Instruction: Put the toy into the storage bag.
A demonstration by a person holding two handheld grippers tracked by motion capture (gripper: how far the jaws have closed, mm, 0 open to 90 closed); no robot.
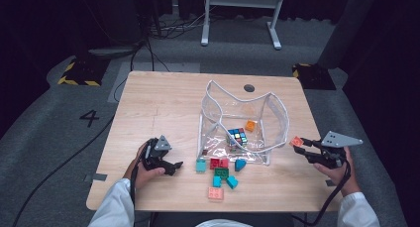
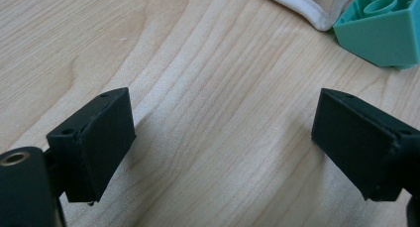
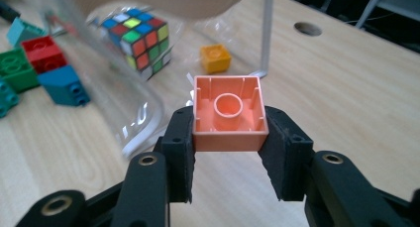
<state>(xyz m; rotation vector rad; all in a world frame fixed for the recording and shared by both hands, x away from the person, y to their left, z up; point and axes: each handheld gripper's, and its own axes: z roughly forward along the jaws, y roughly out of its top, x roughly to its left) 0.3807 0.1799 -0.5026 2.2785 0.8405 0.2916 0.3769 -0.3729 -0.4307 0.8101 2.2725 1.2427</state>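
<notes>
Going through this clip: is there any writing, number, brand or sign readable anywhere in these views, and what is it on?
"4": large dark numeral on the grey floor, left of the table.
Yellow-and-black hazard stripes, no words: on the floor at and.
No readable lettering on the bricks, the puzzle cube, the clear bag or either gripper.

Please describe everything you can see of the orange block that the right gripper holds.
The small square orange plastic building block shows its hollow underside with one round tube in the middle and thin ribs along the walls. The right gripper clamps its two opposite sides between black pads. It hangs above the wooden table, beside the clear plastic bag.
</notes>
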